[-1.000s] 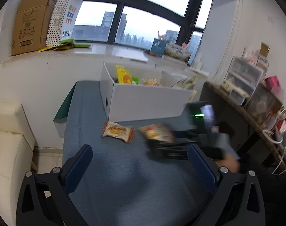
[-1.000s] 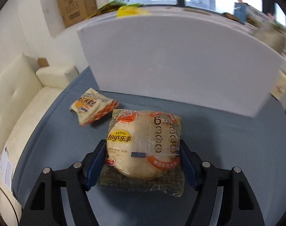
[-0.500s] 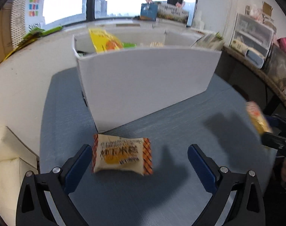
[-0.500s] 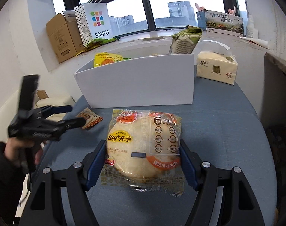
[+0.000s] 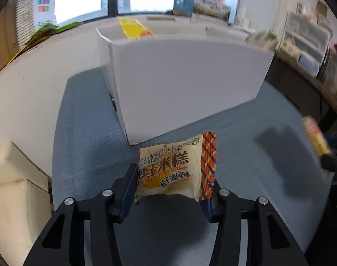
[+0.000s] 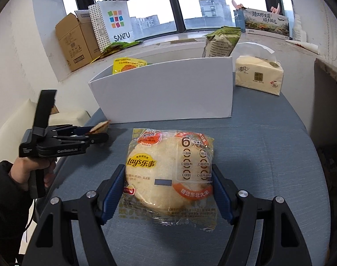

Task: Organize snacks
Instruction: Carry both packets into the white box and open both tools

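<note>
My left gripper [image 5: 171, 177] is shut on a cream and orange fried corn cake packet [image 5: 175, 170], just in front of the near left corner of the white box [image 5: 186, 88]. In the right wrist view the left gripper [image 6: 95, 133] sits left of the white box [image 6: 164, 93] with the corn cake packet [image 6: 100, 126] in its tips. My right gripper [image 6: 168, 177] is shut on a round Lay's rice cracker packet [image 6: 168, 173], held above the blue table [image 6: 268, 155]. The white box holds a yellow packet [image 6: 128, 65] and a green bag [image 6: 221, 42].
A tissue pack [image 6: 258, 75] lies on the table right of the box. A cardboard box [image 6: 73, 42] and a SANFU paper bag [image 6: 114, 24] stand on the window sill. A cream sofa [image 5: 15, 188] borders the table's left side. Shelves with clutter [image 5: 306, 42] are at the right.
My left gripper moved in on the corn cake packet and closed on it. My right gripper kept its hold on the Lay's packet and hardly moved.
</note>
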